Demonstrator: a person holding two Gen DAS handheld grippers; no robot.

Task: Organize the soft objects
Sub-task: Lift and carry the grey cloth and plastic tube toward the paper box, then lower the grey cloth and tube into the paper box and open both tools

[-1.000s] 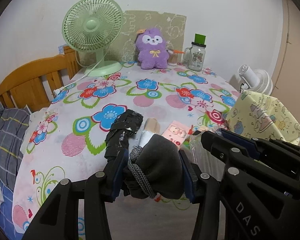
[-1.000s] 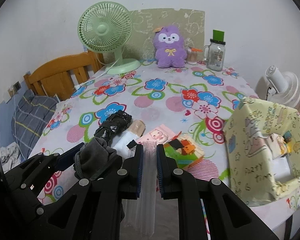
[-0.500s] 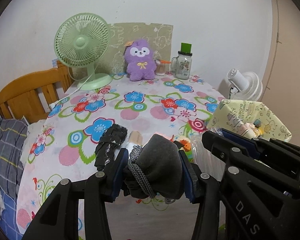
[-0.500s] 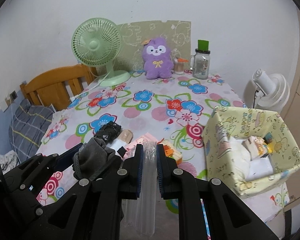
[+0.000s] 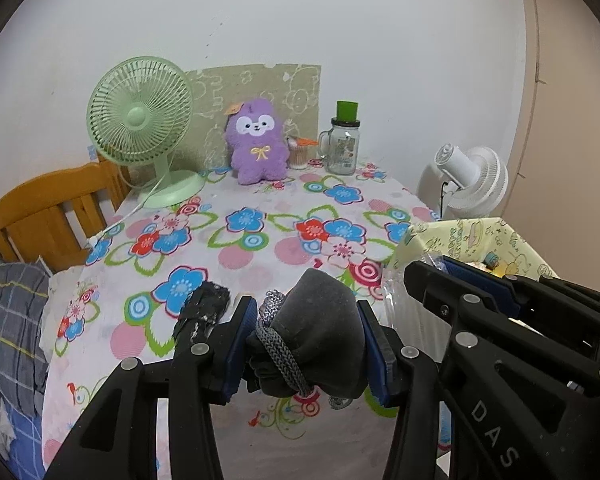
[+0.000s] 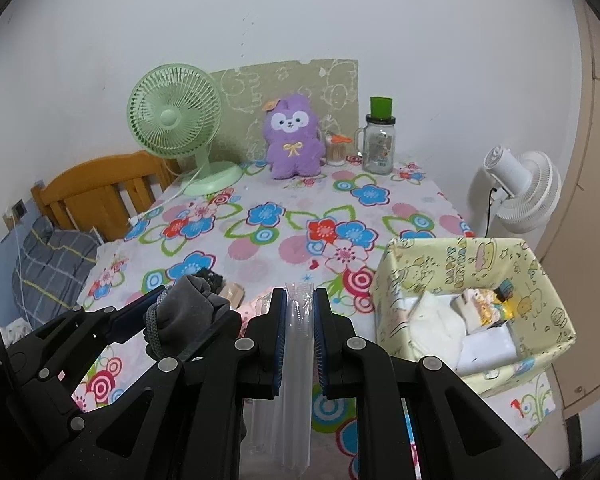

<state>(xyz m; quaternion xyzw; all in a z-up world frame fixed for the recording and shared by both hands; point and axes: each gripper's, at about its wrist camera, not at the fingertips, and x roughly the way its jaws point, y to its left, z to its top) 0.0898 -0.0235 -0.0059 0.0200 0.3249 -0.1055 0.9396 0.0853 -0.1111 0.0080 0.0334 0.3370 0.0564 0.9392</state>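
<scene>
Just beside box rim point(image 6: 460, 246), bare tablecloth point(image 6: 292, 248).

The dark grey fleece pouch with a braided cord point(image 5: 320, 332) looks soft and matt. The clear crinkled plastic bag point(image 6: 298, 344) is thin and glossy. The flowered tablecloth point(image 6: 284, 220) is smooth cloth. The purple plush toy point(image 6: 294, 136) far on the table is fluffy. The yellow printed paper box point(image 6: 460, 256) at the right looks matt. The glass jar with a handle point(image 6: 378, 148) shines.

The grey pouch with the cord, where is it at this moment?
The grey pouch is clamped in the left gripper, low in both views, above the near edge of the flowered table, left of the yellow box.
</scene>
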